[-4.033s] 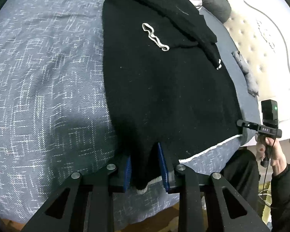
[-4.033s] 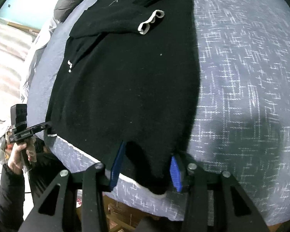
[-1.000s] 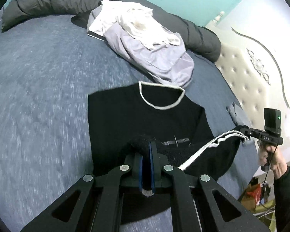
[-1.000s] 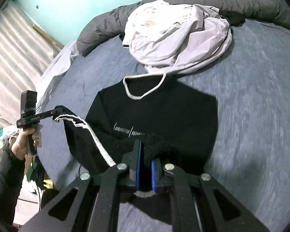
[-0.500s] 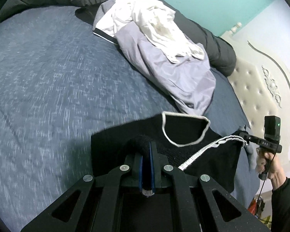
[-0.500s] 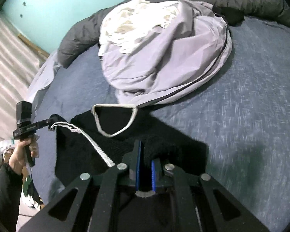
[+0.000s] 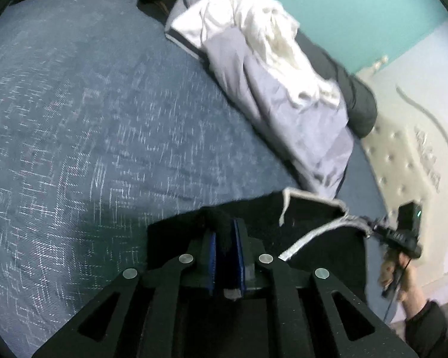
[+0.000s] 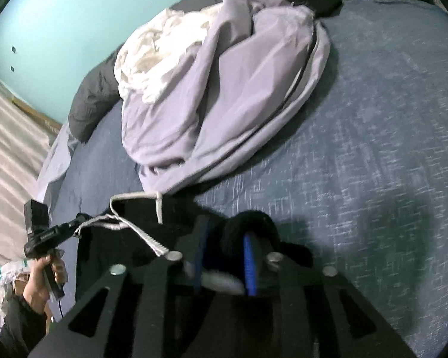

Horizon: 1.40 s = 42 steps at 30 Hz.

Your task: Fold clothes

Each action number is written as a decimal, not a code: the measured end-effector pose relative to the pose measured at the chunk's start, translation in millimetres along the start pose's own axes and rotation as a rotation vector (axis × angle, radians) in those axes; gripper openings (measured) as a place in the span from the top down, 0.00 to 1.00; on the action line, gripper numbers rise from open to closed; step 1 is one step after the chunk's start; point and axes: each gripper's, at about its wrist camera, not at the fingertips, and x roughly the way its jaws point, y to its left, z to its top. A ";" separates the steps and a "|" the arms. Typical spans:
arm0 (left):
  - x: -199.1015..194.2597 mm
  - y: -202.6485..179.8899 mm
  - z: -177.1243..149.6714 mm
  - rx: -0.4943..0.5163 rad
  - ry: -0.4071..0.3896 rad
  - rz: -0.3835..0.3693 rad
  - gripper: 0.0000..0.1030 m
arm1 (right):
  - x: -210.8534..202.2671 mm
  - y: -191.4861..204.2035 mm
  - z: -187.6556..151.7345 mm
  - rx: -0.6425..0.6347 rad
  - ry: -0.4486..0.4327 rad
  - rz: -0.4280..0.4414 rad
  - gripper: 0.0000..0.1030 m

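Note:
A black sweater [image 7: 316, 220] with white trim lies on the blue bedspread [image 7: 104, 119], its hem doubled up to the white collar [image 7: 286, 197]. My left gripper [image 7: 226, 228] sits low at the sweater's left corner. Its jaws are opening, and black knit still stands between the blue pads. In the right wrist view the sweater [image 8: 134, 238] has its collar [image 8: 134, 197] just ahead. My right gripper [image 8: 224, 240] is opening wider, and a bunch of black knit with the white hem lies loose between its pads. Each view shows the other gripper at the far corner.
A heap of lilac and white clothes [image 7: 283, 95] [image 8: 209, 89] lies just beyond the collar. A dark grey bolster [image 8: 86, 113] runs along the back. A tufted cream headboard [image 7: 403, 155] is at the right. A person's hand [image 8: 41, 283] holds the other gripper.
Both grippers carried the hem forward and down to the collar, folding the sweater in half. Their jaws, shut on the hem before, have now parted, the right one more.

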 end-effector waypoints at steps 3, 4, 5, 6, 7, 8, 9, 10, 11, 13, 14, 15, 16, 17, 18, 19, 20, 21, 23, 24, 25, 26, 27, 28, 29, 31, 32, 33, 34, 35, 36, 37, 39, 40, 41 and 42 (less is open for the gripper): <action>-12.4 -11.4 3.8 0.052 -0.027 0.025 0.55 | -18.0 4.6 4.3 -0.029 -0.052 -0.033 0.43; -17.0 -14.2 5.1 0.068 -0.042 0.034 0.55 | -22.9 7.4 4.6 -0.050 -0.064 -0.050 0.43; -21.7 -16.4 5.2 0.078 -0.059 0.041 0.55 | -26.7 10.7 3.6 -0.078 -0.073 -0.062 0.43; -25.0 -18.1 4.7 0.091 -0.067 0.049 0.53 | -29.4 14.5 1.6 -0.112 -0.078 -0.069 0.43; -25.9 -19.0 4.1 0.107 -0.065 0.055 0.52 | -32.2 18.2 -0.4 -0.146 -0.083 -0.076 0.43; -23.9 -20.6 3.3 0.129 -0.056 0.072 0.51 | -32.3 20.7 -2.8 -0.174 -0.083 -0.088 0.43; -19.7 -22.5 1.5 0.157 -0.042 0.100 0.50 | -30.0 22.1 -5.6 -0.197 -0.077 -0.103 0.43; -15.9 -23.3 -0.5 0.177 -0.032 0.121 0.50 | -27.7 23.4 -8.5 -0.220 -0.071 -0.119 0.43; -11.3 -23.7 -2.1 0.194 -0.025 0.139 0.50 | -24.3 24.7 -11.0 -0.239 -0.068 -0.134 0.43; -3.3 -23.9 -4.2 0.230 -0.021 0.166 0.48 | -15.4 27.4 -15.5 -0.272 -0.064 -0.163 0.43; 1.4 -23.6 -4.2 0.244 -0.017 0.179 0.47 | -11.0 28.8 -17.0 -0.288 -0.063 -0.176 0.43; 5.6 -23.7 -3.4 0.260 -0.012 0.190 0.46 | -6.7 30.4 -17.6 -0.303 -0.062 -0.186 0.43; 9.7 -23.9 -2.4 0.277 -0.008 0.201 0.46 | -2.5 32.3 -18.0 -0.321 -0.061 -0.195 0.43; 13.7 -24.1 -1.4 0.294 -0.003 0.211 0.46 | 1.7 34.6 -17.9 -0.340 -0.060 -0.201 0.43; 17.8 -24.2 -0.5 0.311 0.001 0.222 0.46 | 6.1 36.5 -17.9 -0.360 -0.057 -0.212 0.43; 21.0 -25.5 0.3 0.330 0.003 0.229 0.46 | 10.8 38.1 -18.0 -0.379 -0.051 -0.228 0.43; 24.0 -27.0 1.0 0.350 0.004 0.235 0.46 | 15.5 39.7 -18.1 -0.398 -0.046 -0.244 0.43; 26.4 -27.5 1.9 0.364 0.005 0.242 0.46 | 20.1 41.3 -18.1 -0.417 -0.040 -0.259 0.43; 31.1 -27.4 3.7 0.377 0.012 0.250 0.46 | 29.8 44.2 -18.8 -0.454 -0.028 -0.292 0.43; 33.3 -27.2 4.3 0.381 0.016 0.253 0.46 | 35.0 45.0 -19.8 -0.470 -0.019 -0.310 0.43; 35.1 -27.0 4.8 0.383 0.017 0.254 0.47 | 40.2 45.3 -20.4 -0.482 -0.010 -0.327 0.43; 36.4 -27.3 4.9 0.388 0.023 0.249 0.49 | 45.3 45.1 -20.7 -0.490 0.002 -0.342 0.45; 38.1 -27.8 4.7 0.393 0.029 0.245 0.57 | 49.7 44.3 -20.5 -0.493 0.012 -0.353 0.50; 39.9 -28.2 4.5 0.398 0.035 0.242 0.64 | 53.2 43.1 -19.8 -0.494 0.020 -0.360 0.53; 40.9 -28.9 4.0 0.409 0.038 0.250 0.68 | 56.8 41.8 -19.1 -0.494 0.029 -0.368 0.61; 42.5 -29.7 3.3 0.420 0.043 0.252 0.90 | 59.4 40.4 -18.2 -0.496 0.028 -0.385 0.84; 41.5 -29.5 3.4 0.421 0.037 0.257 0.91 | 58.3 40.4 -18.1 -0.498 0.017 -0.396 0.90; 39.5 -28.3 4.1 0.411 0.030 0.247 0.94 | 55.8 39.8 -17.6 -0.489 0.006 -0.390 0.93; 36.2 -27.0 5.0 0.399 0.022 0.238 0.94 | 50.5 37.7 -16.2 -0.469 -0.011 -0.375 0.94; 33.2 -26.2 5.6 0.394 0.012 0.237 0.94 | 43.2 34.5 -14.4 -0.443 -0.035 -0.359 0.94; 28.0 -23.8 7.0 0.376 -0.002 0.223 0.94 | 36.0 31.4 -12.5 -0.417 -0.058 -0.342 0.94; 23.3 -20.9 8.7 0.352 -0.012 0.206 0.94 | 27.9 26.6 -10.3 -0.383 -0.082 -0.322 0.94; 14.3 -9.6 13.1 0.277 -0.031 0.165 0.94 | 11.7 13.6 -5.0 -0.300 -0.120 -0.279 0.94; 9.9 -3.8 15.3 0.239 -0.041 0.145 0.95 | 7.3 7.2 -3.0 -0.263 -0.127 -0.266 0.95; 7.2 2.5 17.8 0.194 -0.047 0.118 0.95 | 4.7 1.4 -1.5 -0.229 -0.130 -0.255 0.95; 5.2 7.9 19.3 0.160 -0.054 0.104 0.95 | 2.1 -4.4 -0.1 -0.194 -0.133 -0.244 0.95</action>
